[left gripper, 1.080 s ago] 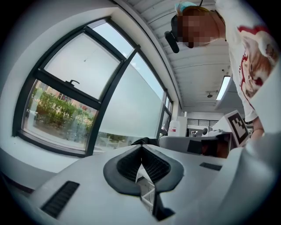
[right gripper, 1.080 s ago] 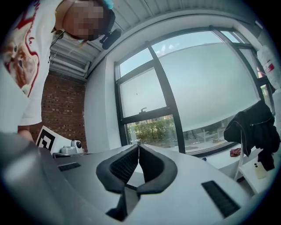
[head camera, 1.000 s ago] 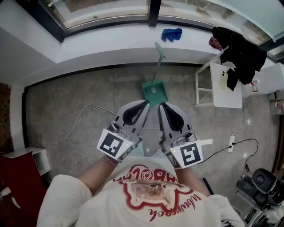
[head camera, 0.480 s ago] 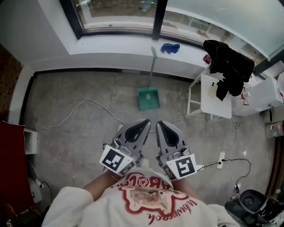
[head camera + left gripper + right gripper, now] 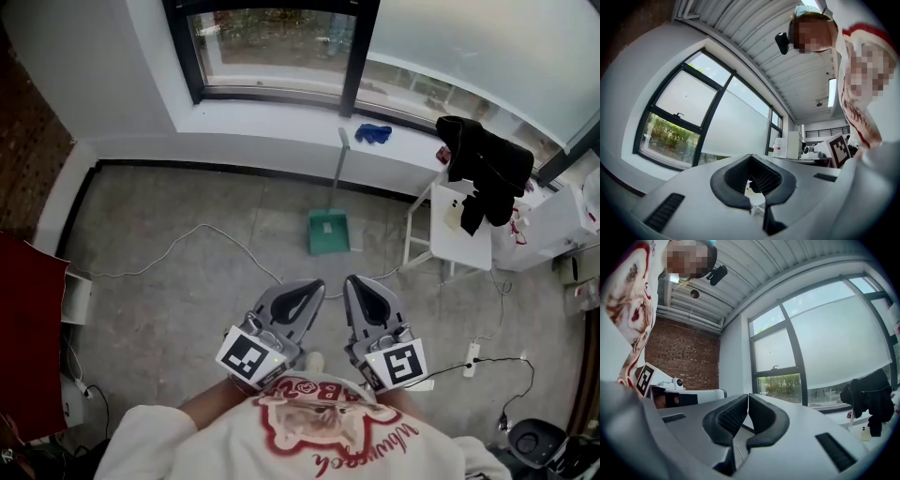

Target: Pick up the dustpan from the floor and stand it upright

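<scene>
The green dustpan point(image 5: 328, 232) rests with its pan on the concrete floor, its long handle point(image 5: 341, 164) running up against the wall under the window sill. My left gripper point(image 5: 315, 285) and right gripper point(image 5: 353, 282) are held side by side close to my body, well short of the pan and touching nothing. In the left gripper view the left gripper point(image 5: 750, 157) is shut and empty, pointing at the window. The right gripper point(image 5: 747, 397) also shows its pads together with nothing between them. The dustpan appears in neither gripper view.
A white side table point(image 5: 461, 230) with a black garment point(image 5: 483, 159) draped over it stands right of the dustpan. A blue cloth point(image 5: 373, 133) lies on the sill. Cables point(image 5: 211, 232) trail over the floor, with a power strip point(image 5: 472, 356) at right. A red panel point(image 5: 28, 328) stands at left.
Both grippers have drawn back from the dustpan, whose pan their tips nearly reached a second ago. A stretch of floor now separates them. The jaws stayed shut and empty.
</scene>
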